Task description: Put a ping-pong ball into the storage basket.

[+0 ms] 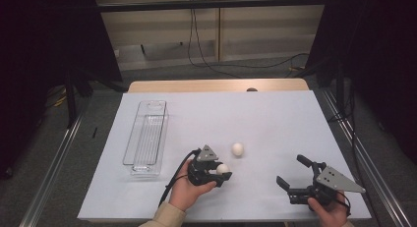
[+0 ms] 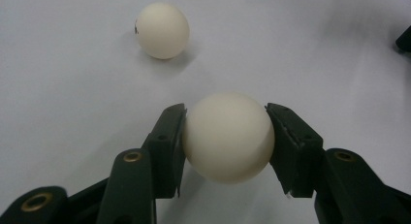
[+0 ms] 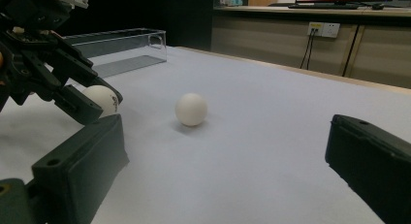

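A white ball (image 2: 228, 136) sits clamped between the two black jaws of the left gripper (image 1: 220, 174), low over the white table cover (image 1: 275, 119) near the person's edge. In the left gripper view its underside is cut off behind the jaws' lower parts, so whether it rests on the cover or hangs just above it cannot be told. In the high view only its top shows past the gripper body, and in the right gripper view a jaw hides part of it (a faint dark mark shows on its visible side, too small to read). Being round, the ball has no long axis and points no particular way; the jaws press it from opposite sides, across its widest part.

A second white ball (image 1: 238, 149) lies free on the cover just beyond the held one, apart from it and from both grippers. A small dark mark sits at its left edge in the left gripper view, again unreadable.

The left hand (image 1: 187, 190) wraps the gripper from below, its cable looping away to the left. The right gripper (image 1: 291, 174), held in the right hand (image 1: 330, 212) near the table's right front corner, stands with its jaws wide apart and nothing between them.

A clear, long plastic bin (image 1: 147, 136) rests at the left, its long side running away from the person; its glassy walls are hard to trace.
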